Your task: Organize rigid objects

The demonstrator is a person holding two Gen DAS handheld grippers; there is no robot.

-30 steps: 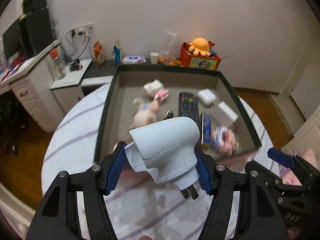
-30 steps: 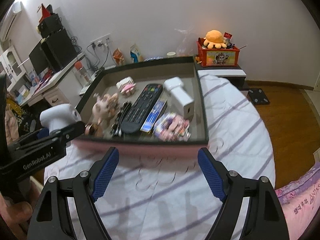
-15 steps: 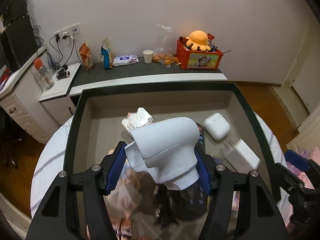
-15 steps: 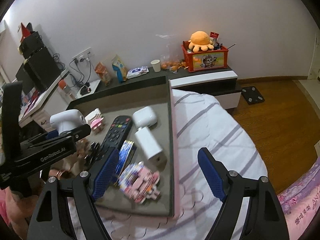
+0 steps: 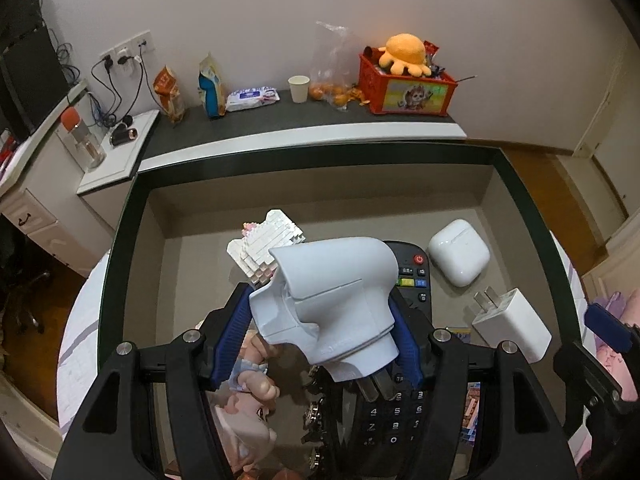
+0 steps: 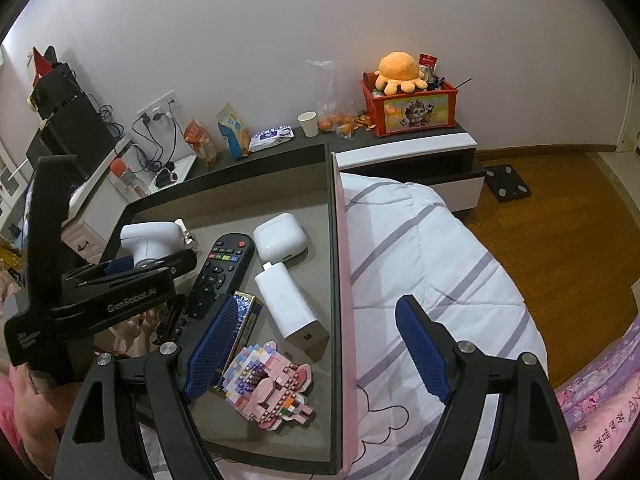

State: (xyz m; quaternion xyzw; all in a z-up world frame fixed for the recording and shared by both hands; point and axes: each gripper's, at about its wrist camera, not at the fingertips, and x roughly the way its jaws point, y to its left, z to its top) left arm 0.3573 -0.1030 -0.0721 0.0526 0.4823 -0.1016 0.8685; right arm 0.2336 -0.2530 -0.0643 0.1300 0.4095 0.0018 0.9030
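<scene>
a white plug adapter (image 5: 328,300) sits clamped between the blue pads of the left gripper (image 5: 320,332), its metal prongs pointing down toward the black remote control (image 5: 400,412) lying in the grey tray (image 5: 132,248). the left jaws have just eased slightly wider, yet the pads still press on the adapter's flanks, so it reads as carried rather than let go. the tray, resting on a striped bed quilt (image 6: 420,248), is evidently the collecting place: the hard items lie in a loose row inside it, a white earbud case (image 5: 460,252), a white charger block (image 5: 512,324), a white brick model (image 5: 268,244), a doll figure (image 5: 248,420) and, in the right wrist view, a pink brick figure (image 6: 268,384) at the near edge. the adapter hangs over the middle of the tray, above the remote and beside the white brick model, apparently because open floor remains toward the far wall, where it could be set without knocking its neighbours.

the right gripper (image 6: 316,348) stands wide open with nothing between its pads, poised across the tray's pink-edged right wall, one pad over the tray, the other over the quilt. that looks like waiting, or readiness to steady the tray. the likely hazard is the prongs catching the remote on the way down. a dark shelf (image 5: 304,120) of snacks stands beyond.
</scene>
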